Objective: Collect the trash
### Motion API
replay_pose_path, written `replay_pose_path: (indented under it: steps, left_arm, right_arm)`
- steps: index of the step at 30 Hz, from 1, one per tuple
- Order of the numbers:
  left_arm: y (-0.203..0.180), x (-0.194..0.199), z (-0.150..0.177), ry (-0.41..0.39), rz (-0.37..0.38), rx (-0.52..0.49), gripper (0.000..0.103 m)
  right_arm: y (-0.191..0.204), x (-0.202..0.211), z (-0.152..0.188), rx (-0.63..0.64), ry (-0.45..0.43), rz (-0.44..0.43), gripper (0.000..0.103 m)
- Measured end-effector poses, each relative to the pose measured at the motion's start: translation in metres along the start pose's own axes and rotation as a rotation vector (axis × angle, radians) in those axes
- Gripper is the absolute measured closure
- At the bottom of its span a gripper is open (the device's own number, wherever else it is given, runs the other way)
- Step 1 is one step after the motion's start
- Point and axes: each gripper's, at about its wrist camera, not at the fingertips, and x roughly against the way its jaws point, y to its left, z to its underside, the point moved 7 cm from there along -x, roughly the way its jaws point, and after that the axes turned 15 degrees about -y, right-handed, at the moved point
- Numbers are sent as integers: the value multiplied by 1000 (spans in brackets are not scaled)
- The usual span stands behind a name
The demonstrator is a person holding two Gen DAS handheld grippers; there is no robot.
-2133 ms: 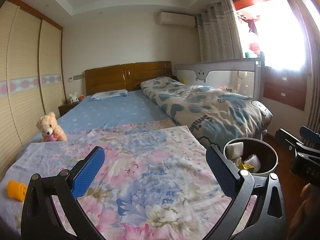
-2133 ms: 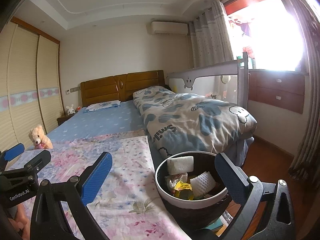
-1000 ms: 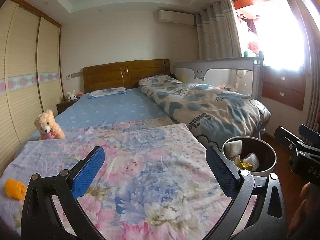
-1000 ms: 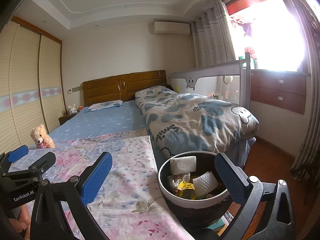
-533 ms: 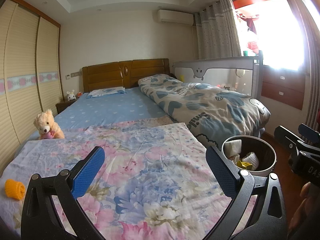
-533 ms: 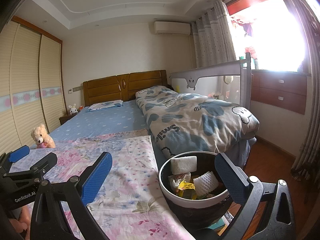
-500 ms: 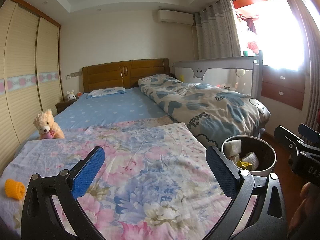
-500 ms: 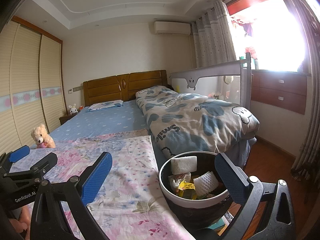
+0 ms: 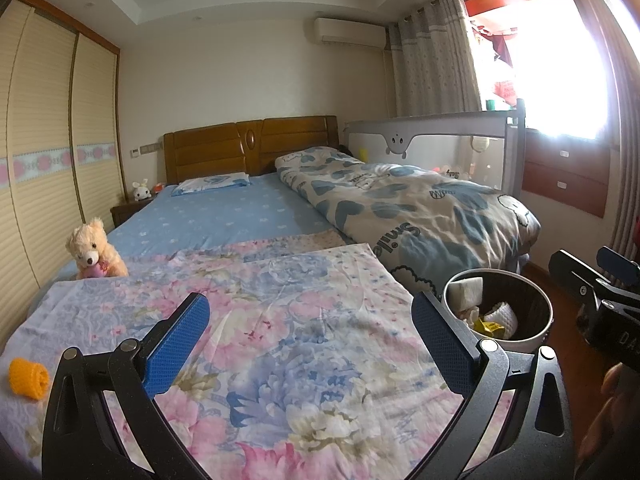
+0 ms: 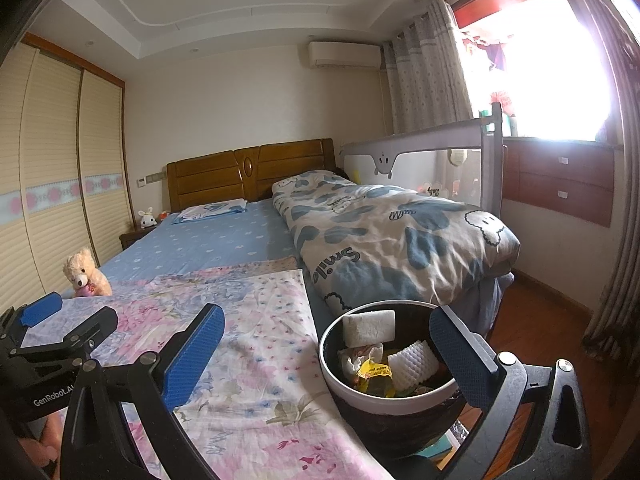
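Change over last two seconds: negligible; both views drifted slightly, no pickup.
Left gripper (image 9: 308, 340), right gripper (image 10: 326, 350): jaws spread, empty.
Trash bin (image 10: 400, 394) beside bed foot, part-filled.
Orange foam net (image 9: 28, 378) lies uncollected on floral sheet (image 9: 280, 320); judged next target.
Bedroom; teddy bear (image 9: 94, 254) near wardrobe.

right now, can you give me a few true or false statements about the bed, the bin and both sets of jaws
1. The left gripper is open and holds nothing. True.
2. The trash bin is empty. False: it holds a white foam block, a white foam net and a yellow wrapper.
3. An orange item lies on the floral sheet. True.
4. The teddy bear sits inside the bin. False: it sits on the bed, by the wardrobe side.
5. The right gripper is shut on a wrapper. False: its jaws are open and empty.
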Motion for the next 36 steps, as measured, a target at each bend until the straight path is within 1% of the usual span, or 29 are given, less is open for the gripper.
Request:
replay_pose_path:
  steps: [18,36]
  left_arm:
    - [-3,-4,1,5,9,-3,0]
    - [1,-9,6,16,16,3,0]
  right_arm:
    - [-2,-1,0,-1,2,-1,0]
    - [12,-2,6,-12,16,-14,0]
